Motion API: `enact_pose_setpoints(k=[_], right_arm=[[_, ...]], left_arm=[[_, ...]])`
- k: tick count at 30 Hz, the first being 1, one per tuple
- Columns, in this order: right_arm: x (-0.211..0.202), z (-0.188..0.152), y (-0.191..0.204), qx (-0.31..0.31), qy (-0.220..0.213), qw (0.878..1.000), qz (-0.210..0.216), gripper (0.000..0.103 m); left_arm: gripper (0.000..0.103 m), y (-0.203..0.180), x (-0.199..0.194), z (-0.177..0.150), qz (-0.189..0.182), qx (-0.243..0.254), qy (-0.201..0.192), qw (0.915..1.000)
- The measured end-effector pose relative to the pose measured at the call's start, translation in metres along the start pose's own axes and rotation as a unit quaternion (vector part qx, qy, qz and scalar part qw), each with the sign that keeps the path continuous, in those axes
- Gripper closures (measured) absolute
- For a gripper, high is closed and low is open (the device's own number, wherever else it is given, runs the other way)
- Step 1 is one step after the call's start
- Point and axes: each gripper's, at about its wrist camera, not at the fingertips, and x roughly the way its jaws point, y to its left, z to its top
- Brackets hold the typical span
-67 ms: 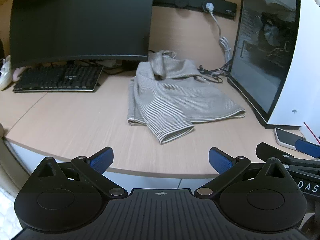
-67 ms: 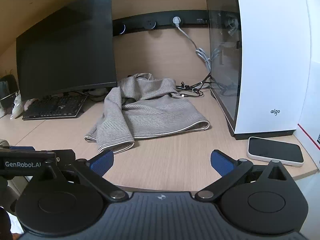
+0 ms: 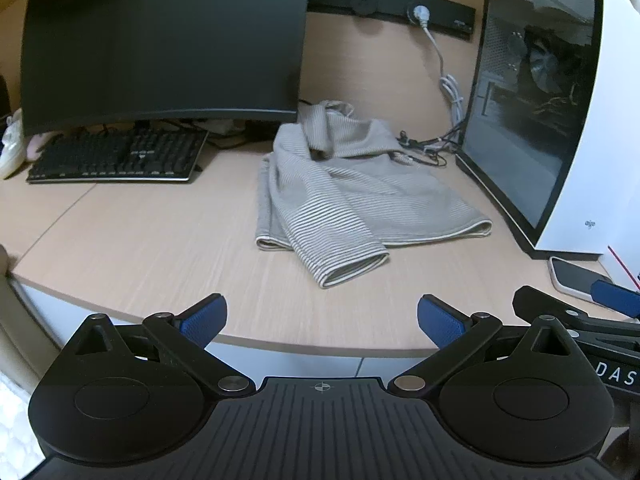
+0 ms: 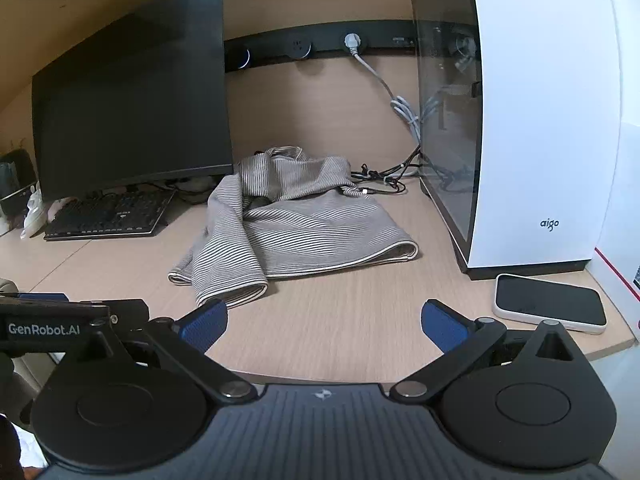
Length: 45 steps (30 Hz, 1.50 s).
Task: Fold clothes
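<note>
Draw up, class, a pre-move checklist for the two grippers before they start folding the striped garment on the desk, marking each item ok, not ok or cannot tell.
1. Left gripper open, nothing between its blue pads: ok.
2. Right gripper open and empty: ok.
3. Grey-and-white striped knit garment lying flat: not ok, it is rumpled, a sleeve draped over the front.
4. Bare light wooden desk beside the garment: ok.
5. White-cased phone apart from the garment: ok.
6. Black cables off the fabric: cannot tell, they run close to its far edge.
</note>
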Motion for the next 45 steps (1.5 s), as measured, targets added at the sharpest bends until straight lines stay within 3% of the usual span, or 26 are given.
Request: enact_pose_setpoints(k=[7,45], right_arm=[[0.002,0.002,-0.007,0.0,0.012,1.0,0.006,0.0],[0.001,0.002,-0.007,0.0,0.007,1.0,0.005,0.0]], left_arm=[[0.0,0.005,-0.004,0.005,-0.006,-0.024,0.01,0.9996],[0.0,0.005,-0.004,0.004,0.008,-0.019,0.015,0.9997]])
